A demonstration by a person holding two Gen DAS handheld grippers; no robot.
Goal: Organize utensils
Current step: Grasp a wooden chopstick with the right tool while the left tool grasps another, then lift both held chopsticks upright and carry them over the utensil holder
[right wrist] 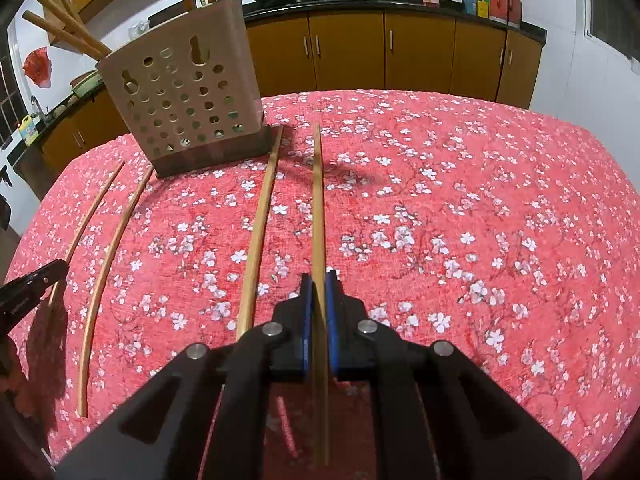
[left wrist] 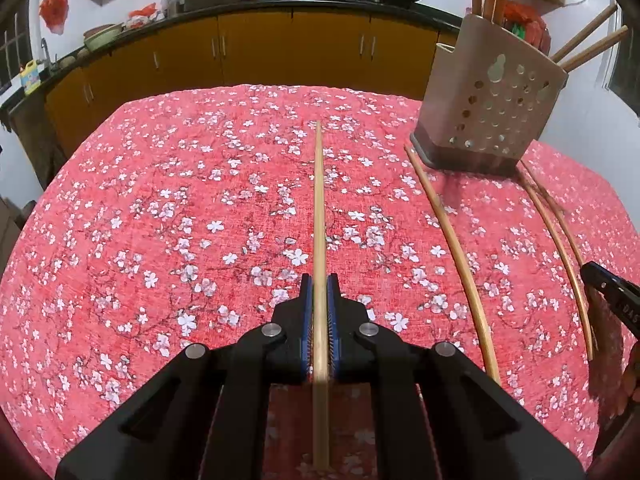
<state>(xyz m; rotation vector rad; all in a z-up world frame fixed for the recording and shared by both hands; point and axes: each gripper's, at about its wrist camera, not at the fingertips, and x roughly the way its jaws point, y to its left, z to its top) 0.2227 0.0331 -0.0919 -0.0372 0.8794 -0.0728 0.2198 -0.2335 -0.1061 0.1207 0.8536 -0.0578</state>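
No brand name, number or sign can be read clearly in either view. The only lettering is a few pale raised characters on the black body of the right gripper, seen at the right edge of the left wrist view; they are cut off by the frame and too small to make out. A yellow bottle on the far counter carries a light blue label, but its print is too blurred to read.
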